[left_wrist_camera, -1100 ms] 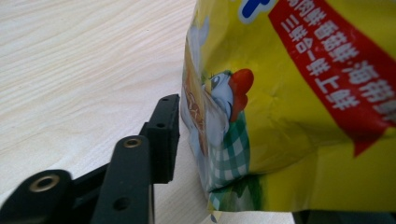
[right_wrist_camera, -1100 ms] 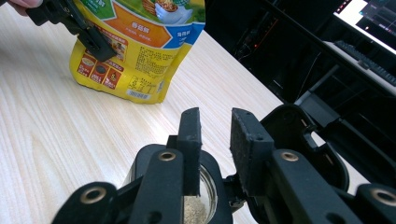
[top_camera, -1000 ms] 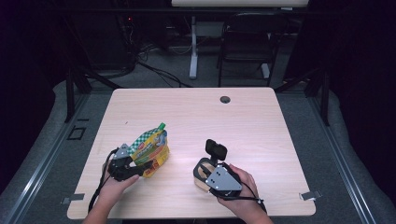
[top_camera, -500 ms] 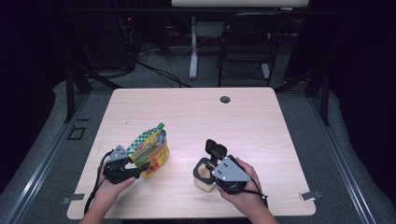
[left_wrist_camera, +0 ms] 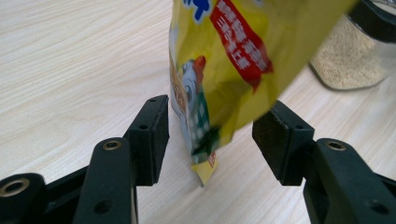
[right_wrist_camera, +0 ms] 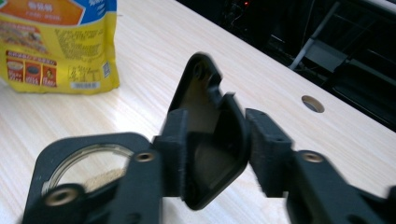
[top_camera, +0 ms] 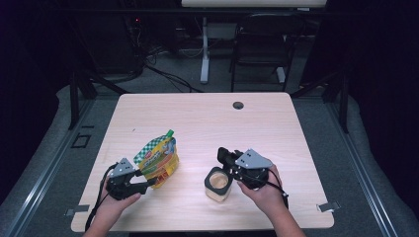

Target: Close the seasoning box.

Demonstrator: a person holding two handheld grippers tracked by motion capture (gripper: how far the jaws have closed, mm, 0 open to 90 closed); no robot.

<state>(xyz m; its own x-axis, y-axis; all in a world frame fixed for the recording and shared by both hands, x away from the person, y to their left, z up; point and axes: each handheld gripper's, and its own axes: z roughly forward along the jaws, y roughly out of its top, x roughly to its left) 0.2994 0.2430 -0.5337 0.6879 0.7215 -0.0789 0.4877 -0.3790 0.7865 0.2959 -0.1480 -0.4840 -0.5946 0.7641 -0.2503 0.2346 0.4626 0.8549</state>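
A yellow stand-up pouch (top_camera: 159, 158) with a green spout stands left of centre. Its lower corner (left_wrist_camera: 205, 154) hangs between the pads of my left gripper (top_camera: 147, 181), which have just been opening, and a gap shows on each side. A glass jar (top_camera: 218, 183) of pale grains stands open with a black collar (right_wrist_camera: 51, 158). Its black flip lid (right_wrist_camera: 210, 116) stands upright between the jaws of my right gripper (top_camera: 225, 155), which have just been closing. Both pads lie against the lid.
The light wooden table (top_camera: 197, 123) has a round cable hole (top_camera: 238, 105) near its far edge. The jar (left_wrist_camera: 355, 51) stands just right of the pouch (right_wrist_camera: 60, 42). Chairs and cables sit on the dark floor beyond the table.
My right hand has moved right and away from the jar's mouth, uncovering it, with the lid between its jaws. My left gripper has drawn slightly back from the pouch.
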